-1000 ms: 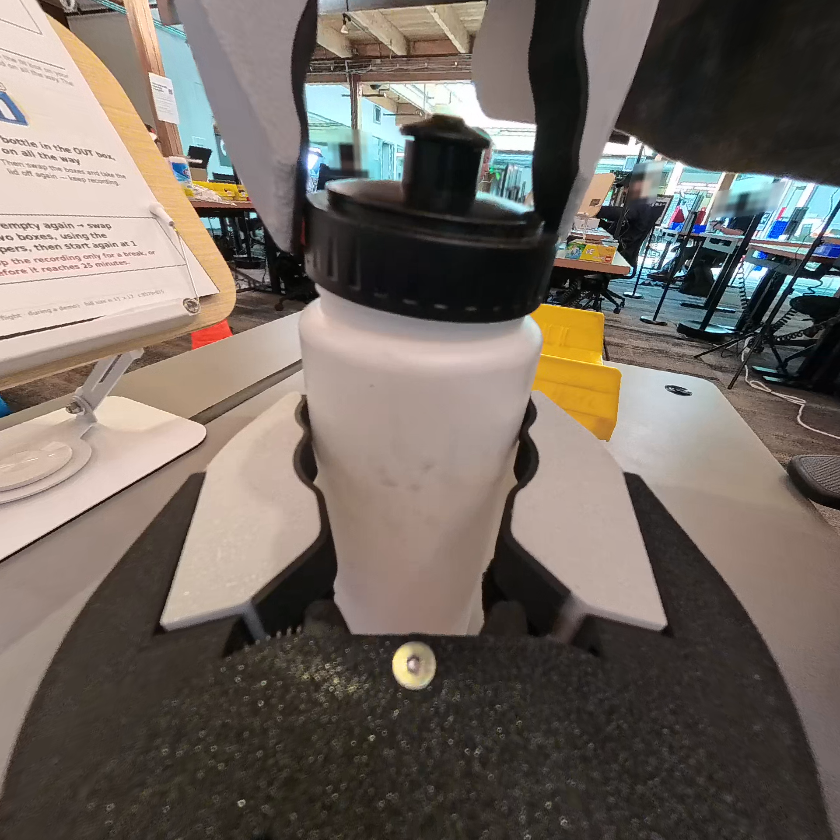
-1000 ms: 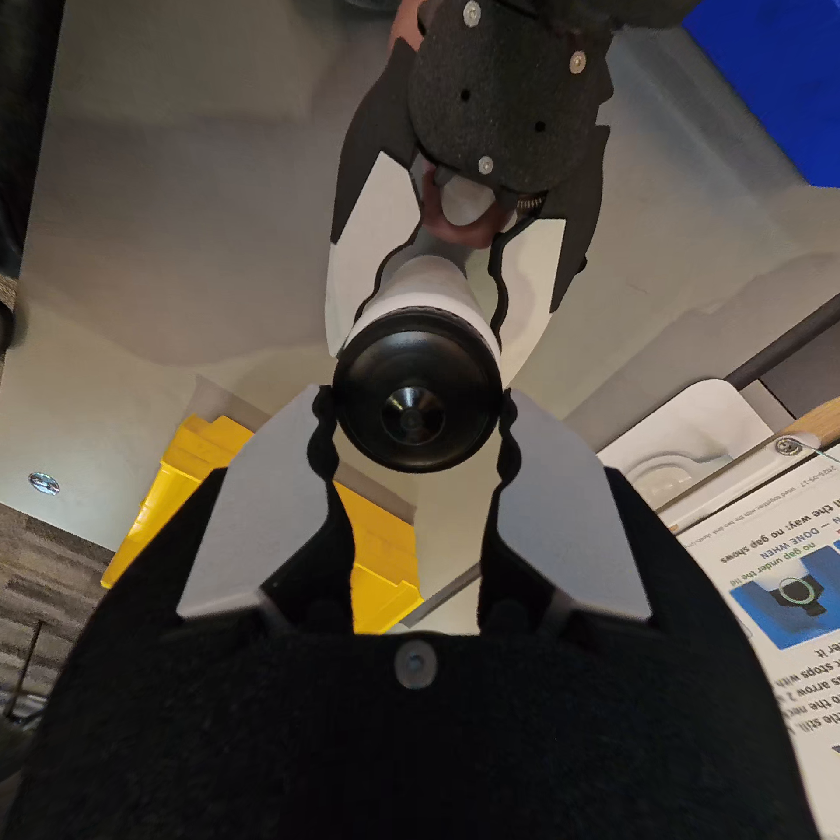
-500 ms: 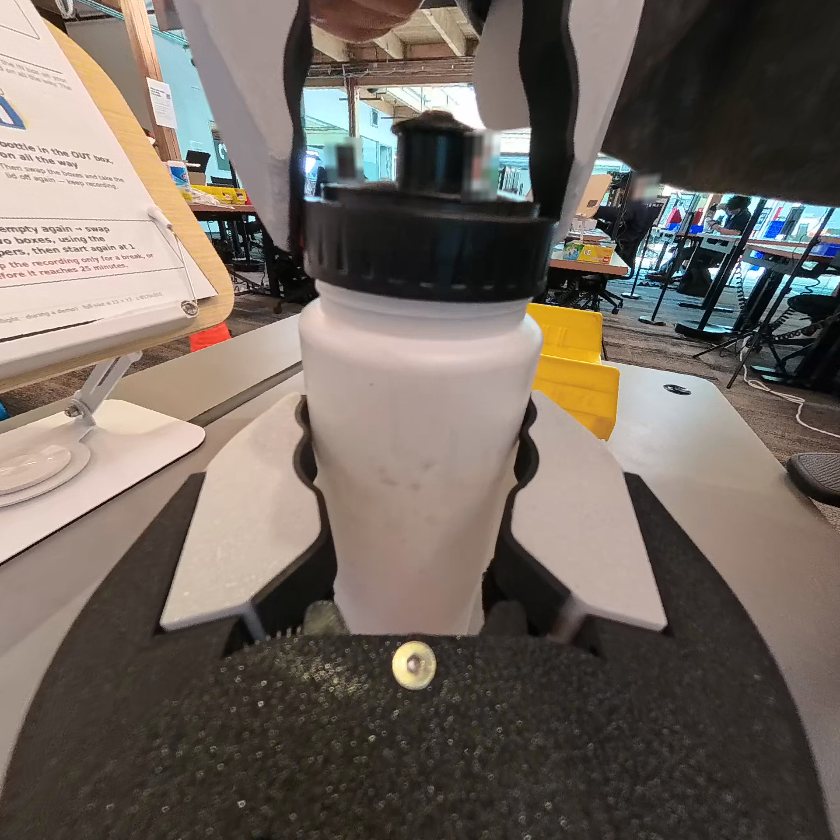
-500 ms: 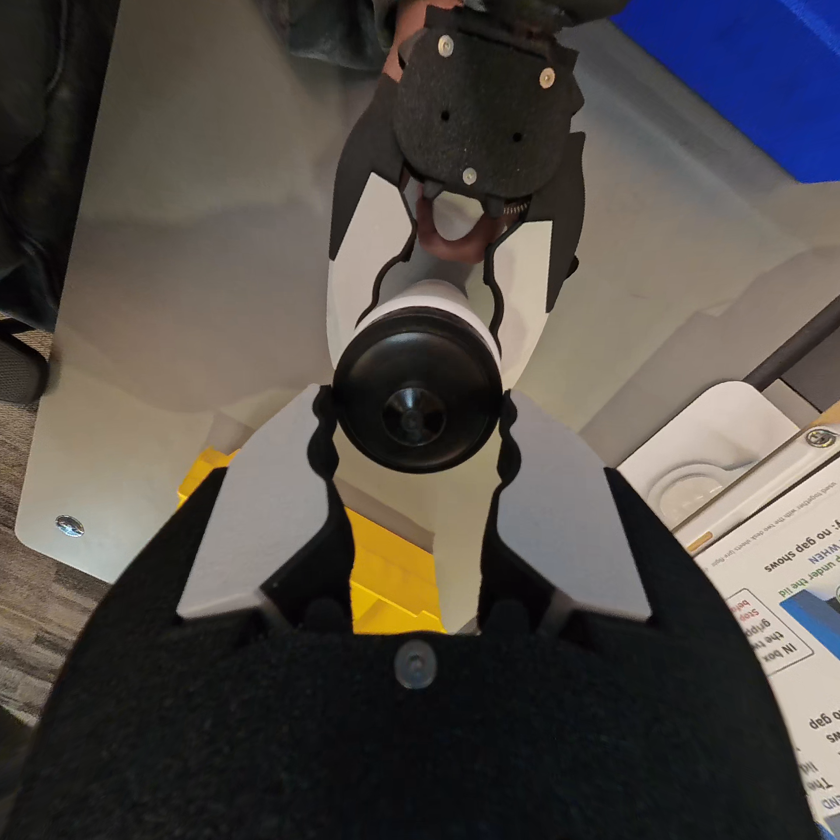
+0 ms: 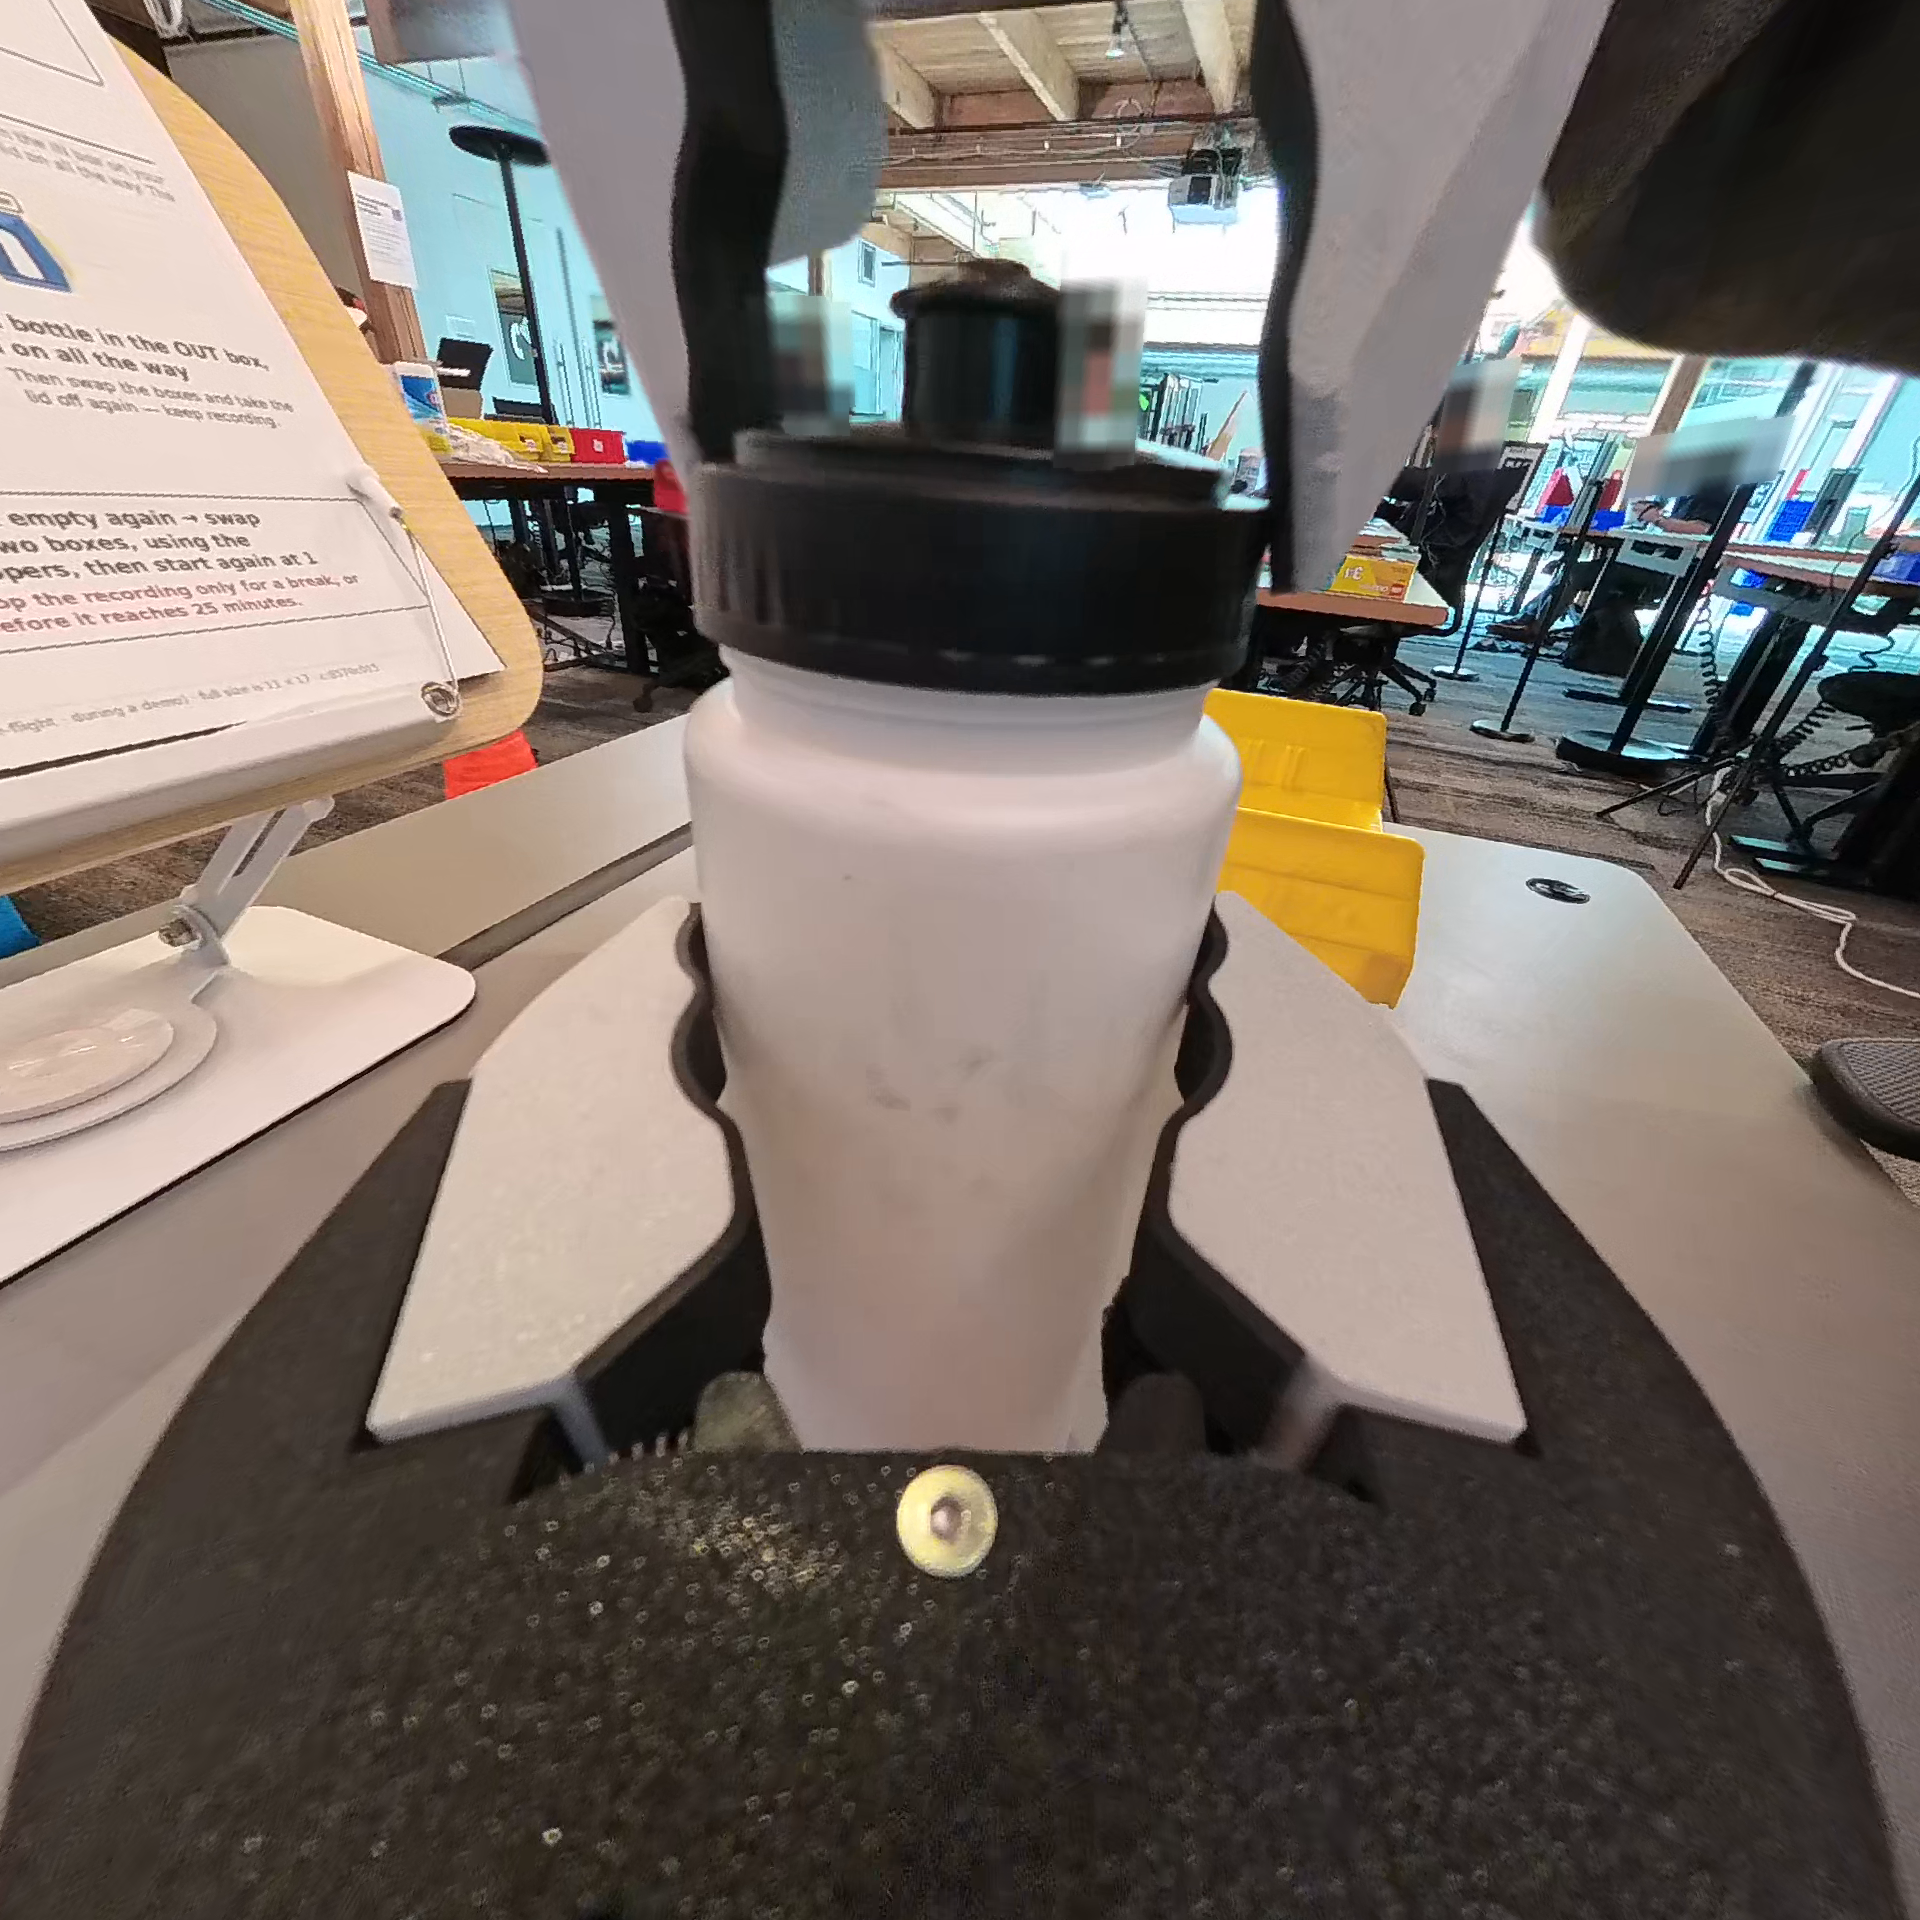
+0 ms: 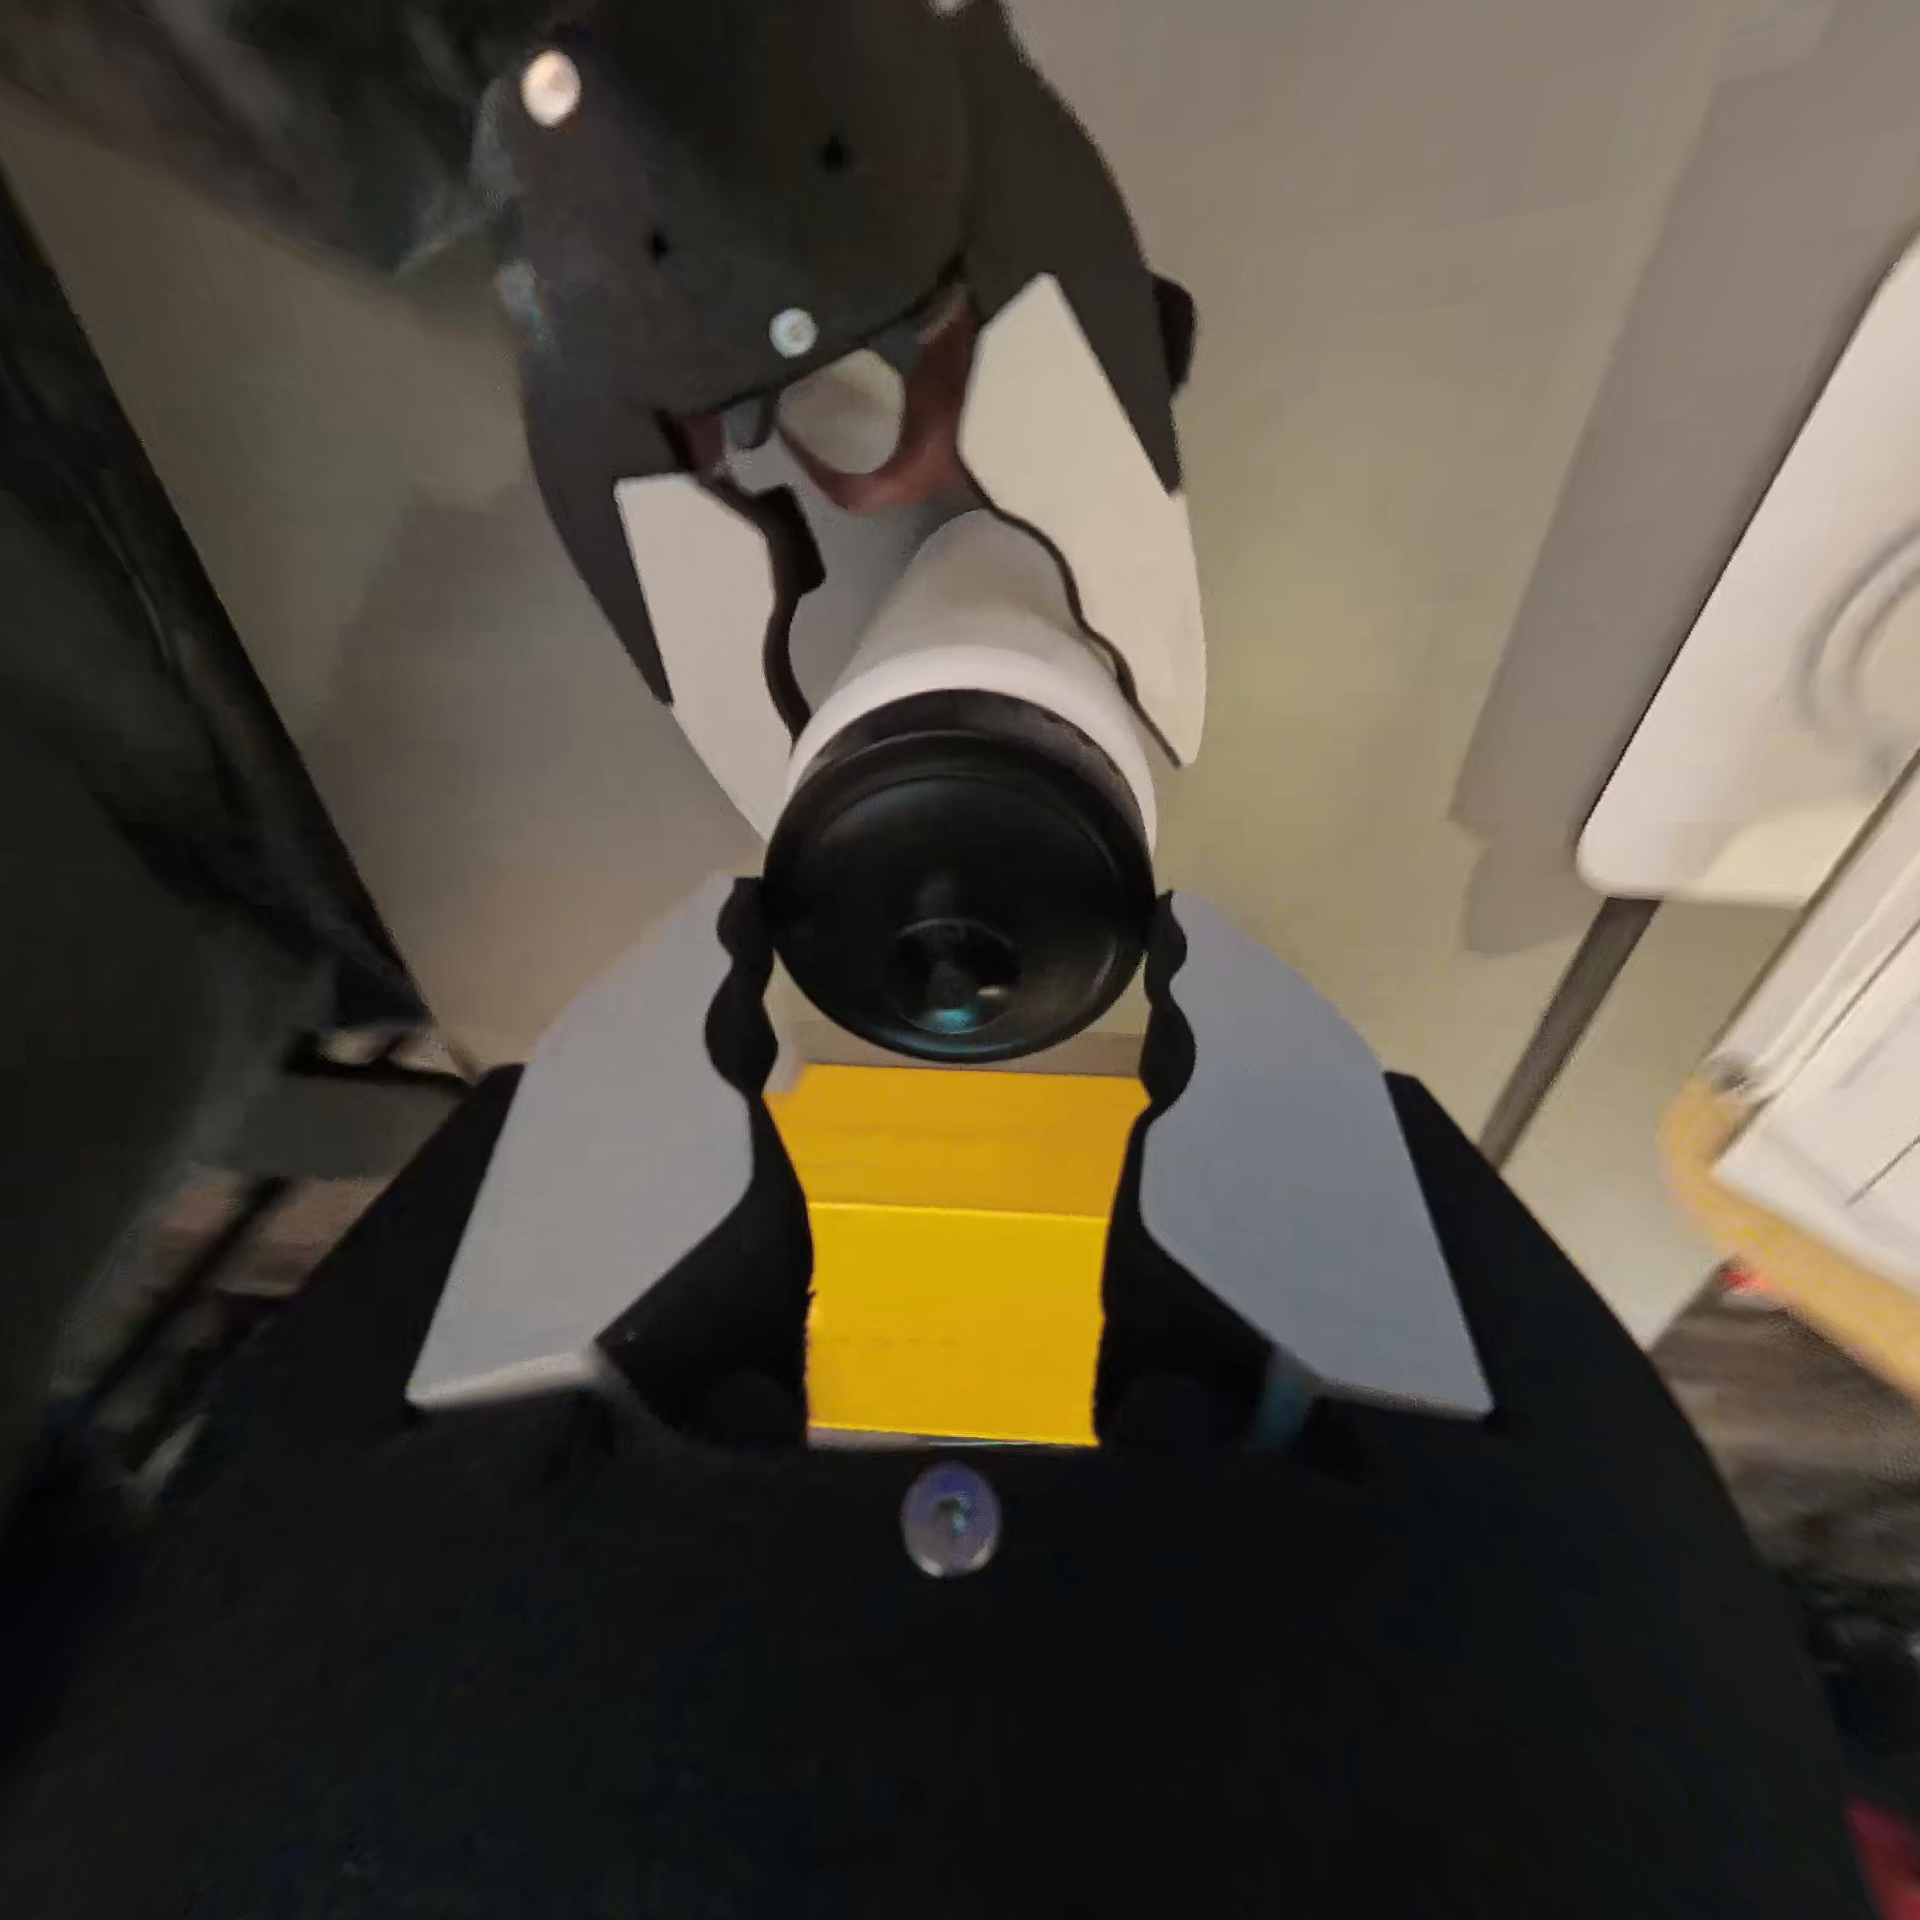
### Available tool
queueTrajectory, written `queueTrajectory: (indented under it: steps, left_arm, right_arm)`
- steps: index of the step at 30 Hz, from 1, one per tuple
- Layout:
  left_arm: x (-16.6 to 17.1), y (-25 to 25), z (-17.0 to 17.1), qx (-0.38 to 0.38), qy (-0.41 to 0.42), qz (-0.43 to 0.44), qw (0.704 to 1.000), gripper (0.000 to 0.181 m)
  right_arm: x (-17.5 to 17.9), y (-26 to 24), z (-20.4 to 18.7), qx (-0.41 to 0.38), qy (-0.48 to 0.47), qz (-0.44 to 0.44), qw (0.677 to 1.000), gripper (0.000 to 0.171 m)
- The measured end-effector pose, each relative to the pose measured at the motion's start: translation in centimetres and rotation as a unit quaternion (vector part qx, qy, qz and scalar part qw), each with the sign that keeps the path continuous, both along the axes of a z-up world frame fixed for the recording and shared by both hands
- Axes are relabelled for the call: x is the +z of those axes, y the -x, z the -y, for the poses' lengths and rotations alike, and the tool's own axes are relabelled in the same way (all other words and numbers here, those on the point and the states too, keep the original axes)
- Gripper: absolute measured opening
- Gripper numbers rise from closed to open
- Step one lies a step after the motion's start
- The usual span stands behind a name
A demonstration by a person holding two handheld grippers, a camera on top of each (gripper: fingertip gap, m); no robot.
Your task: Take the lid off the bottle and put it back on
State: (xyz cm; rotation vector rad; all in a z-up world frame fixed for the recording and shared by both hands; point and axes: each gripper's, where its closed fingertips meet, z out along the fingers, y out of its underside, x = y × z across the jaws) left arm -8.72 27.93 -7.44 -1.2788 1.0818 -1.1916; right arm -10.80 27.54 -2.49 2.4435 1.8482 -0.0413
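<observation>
Clamping the white bottle point(image 5: 956, 997) upright, the left gripper point(image 5: 951, 935) grips its body while the right gripper point(image 6: 951, 914) pinches the black lid point(image 6: 956, 914) from above.

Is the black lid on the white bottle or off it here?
On. The black ribbed screw lid sits on the white plastic bottle's neck, slightly tilted; whether fully tightened, cannot tell.
</observation>
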Motion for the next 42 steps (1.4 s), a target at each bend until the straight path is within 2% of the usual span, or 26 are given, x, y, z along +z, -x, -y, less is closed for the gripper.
queueTrajectory:
  steps: [4, 6, 9, 10, 11, 12, 14, 15, 16, 17, 19, 21, 23, 25, 28, 32, 35, 36, 38, 42]
  left_arm:
    - [0.0, 0.0, 0.0, 0.002, -0.001, 0.0, 1.0, 0.086]
    - [0.0, 0.0, 0.0, 0.002, -0.001, -0.001, 1.0, 0.086]
    - [0.0, 0.0, 0.0, 0.002, -0.001, -0.001, 1.0, 0.086]
    - [0.0, 0.0, 0.0, 0.002, -0.002, -0.001, 1.0, 0.086]
    - [0.0, 0.0, 0.0, 0.001, -0.002, -0.002, 1.0, 0.086]
    - [0.0, 0.0, 0.0, 0.001, -0.002, -0.002, 1.0, 0.086]
    - [0.0, 0.0, 0.0, 0.001, -0.002, -0.002, 1.0, 0.086]
    - [0.0, 0.0, 0.0, 0.001, -0.002, -0.002, 1.0, 0.086]
    - [0.0, 0.0, 0.0, 0.0, -0.003, -0.002, 1.0, 0.086]
    - [0.0, 0.0, 0.0, 0.0, -0.003, -0.001, 1.0, 0.086]
    - [0.0, 0.0, 0.0, -0.001, -0.003, -0.001, 1.0, 0.086]
    - [0.0, 0.0, 0.0, -0.001, -0.003, 0.0, 1.0, 0.086]
    - [0.0, 0.0, 0.0, -0.001, -0.003, -0.001, 1.0, 0.086]
    - [-0.1, 0.0, 0.0, -0.001, -0.003, 0.0, 1.0, 0.086]
    - [-0.1, 0.1, 0.0, -0.003, -0.003, 0.001, 1.0, 0.086]
    - [0.0, 0.1, -0.1, 0.002, -0.001, 0.001, 1.0, 0.086]
    - [-0.1, 0.1, -0.1, 0.005, -0.003, 0.0, 1.0, 0.086]
    - [-0.1, 0.0, -0.1, 0.006, -0.003, -0.001, 1.0, 0.086]
    - [-0.1, 0.0, -0.1, 0.008, -0.003, -0.002, 1.0, 0.086]
    - [-0.1, 0.1, -0.1, 0.01, -0.004, -0.004, 1.0, 0.086]
  right_arm:
    - [0.0, 0.2, 0.2, -0.195, -0.009, -0.003, 0.981, 0.07]
    - [-0.1, 0.3, 0.2, -0.226, -0.02, -0.016, 0.974, 0.07]
    - [0.0, 0.2, 0.1, -0.219, -0.025, -0.025, 0.975, 0.074]
    - [0.3, 0.3, -0.1, -0.198, -0.03, -0.028, 0.979, 0.091]
    - [0.8, 0.1, -0.4, -0.162, -0.045, -0.027, 0.985, 0.098]
    - [1.4, 0.2, -0.9, -0.105, -0.067, -0.03, 0.992, 0.099]
    - [2.4, 0.4, -1.1, 0.067, -0.112, -0.038, 0.991, 0.103]
    - [2.5, 0.3, -0.8, 0.153, -0.126, -0.03, 0.98, 0.103]
    - [2.4, -0.1, -0.4, 0.224, -0.133, -0.016, 0.965, 0.095]
    - [2.2, -0.2, -0.2, 0.271, -0.135, -0.013, 0.953, 0.096]
    - [1.4, 0.1, 0.2, 0.275, -0.111, -0.025, 0.955, 0.115]
    - [0.5, -0.3, -0.2, 0.261, -0.08, -0.004, 0.962, 0.117]
    - [0.1, -0.2, -0.6, 0.277, -0.076, -0.007, 0.958, 0.105]
    - [0.1, 0.4, -0.4, 0.286, -0.057, -0.03, 0.956, 0.073]
    - [0.1, 0.6, -0.3, 0.279, -0.044, -0.03, 0.959, 0.069]
    - [0.1, 0.6, -0.4, 0.175, -0.046, -0.018, 0.983, 0.069]
    - [0.1, 0.4, -0.2, 0.04, -0.052, 0.003, 0.998, 0.069]
    - [0.0, 0.4, -0.2, -0.036, -0.051, 0.012, 0.998, 0.069]
    - [0.0, 0.4, 0.0, -0.237, -0.045, 0.021, 0.97, 0.069]
    - [-0.1, 0.6, -0.1, -0.274, -0.065, 0.007, 0.96, 0.07]
